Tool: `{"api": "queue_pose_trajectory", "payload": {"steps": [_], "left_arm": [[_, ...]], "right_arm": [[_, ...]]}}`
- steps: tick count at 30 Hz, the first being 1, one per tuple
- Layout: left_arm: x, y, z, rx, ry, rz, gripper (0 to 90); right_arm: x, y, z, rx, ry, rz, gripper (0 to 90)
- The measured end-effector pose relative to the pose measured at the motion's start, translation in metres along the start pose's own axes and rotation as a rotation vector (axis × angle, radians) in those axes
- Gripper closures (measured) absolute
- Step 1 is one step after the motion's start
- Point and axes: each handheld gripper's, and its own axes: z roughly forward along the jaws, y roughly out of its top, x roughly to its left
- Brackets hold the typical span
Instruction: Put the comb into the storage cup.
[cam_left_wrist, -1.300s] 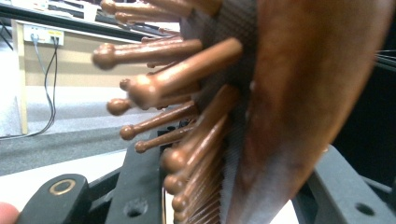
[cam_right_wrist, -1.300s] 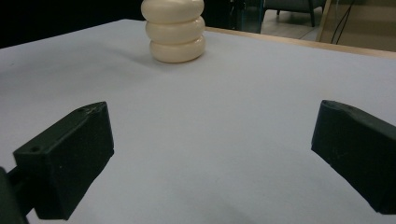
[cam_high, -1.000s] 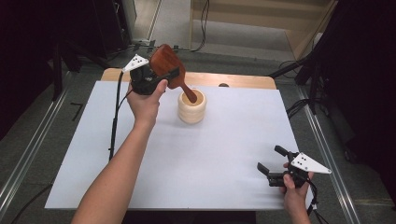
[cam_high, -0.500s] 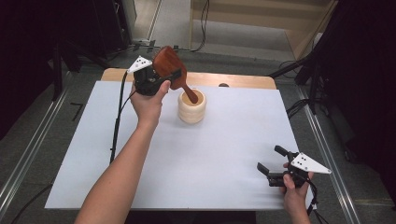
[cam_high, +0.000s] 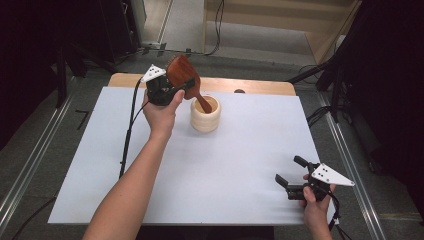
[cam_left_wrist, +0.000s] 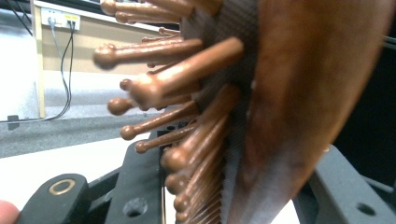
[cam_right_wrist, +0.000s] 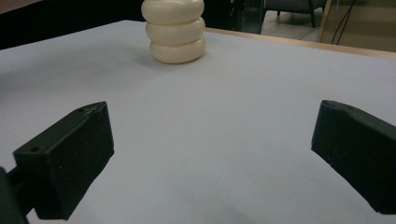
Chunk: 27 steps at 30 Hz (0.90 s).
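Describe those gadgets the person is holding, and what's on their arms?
Each hand grips a black two-jaw gripper: left gripper, right gripper. Both carry a pale three-cornered plate with dark dots on top. A black cable trails from the left one. The jaws are chunky black blocks with small holes. Both forearms are bare, no sleeves.

left hand-held gripper (cam_high: 184, 89) clamped, right hand-held gripper (cam_high: 291, 172) spread

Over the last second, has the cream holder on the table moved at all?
No. In the high view the cream holder stands at the same spot before the table's wooden back edge. The left gripper holds the hairbrush, handle in the holder.
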Motion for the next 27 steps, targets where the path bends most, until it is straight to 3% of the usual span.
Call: {"api": "queue_pose_trajectory", "payload": {"steps": [27], "left_arm": [[0.003, -0.023, 0.008, 0.041, 0.013, -0.005, 58.9]], "right_arm": [[0.000, 0.000, 0.001, 0.002, 0.000, -0.005, 0.0]]}}
